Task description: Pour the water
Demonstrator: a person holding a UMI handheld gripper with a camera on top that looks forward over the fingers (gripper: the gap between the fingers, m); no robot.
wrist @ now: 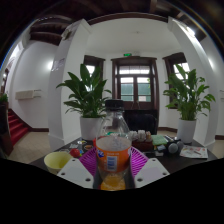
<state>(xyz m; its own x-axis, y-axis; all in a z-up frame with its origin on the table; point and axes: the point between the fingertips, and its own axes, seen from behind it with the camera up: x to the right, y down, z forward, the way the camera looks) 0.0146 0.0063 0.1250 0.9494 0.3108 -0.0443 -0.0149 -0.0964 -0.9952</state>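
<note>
Right now the gripper has its two fingers closed in on a clear plastic bottle, the pink pads pressing its sides at about label height. The bottle stands upright between them, dark cap on top, an orange label around its middle and liquid showing inside. I would judge it moderately heavy, and its thin wall will likely give under a hard squeeze, so a hold low on the body around the label looks sound; the smooth plastic could slip once tilted. Whether its base rests on the table or is lifted clear, I cannot tell. Just beside the bottle sits a yellow bowl, a likely place to pour into, and to the other side a clutter of small items too small to name. Beyond the table two leafy potted plants flank a dark wooden double door, with white walls and a red staircase off to one side
</note>
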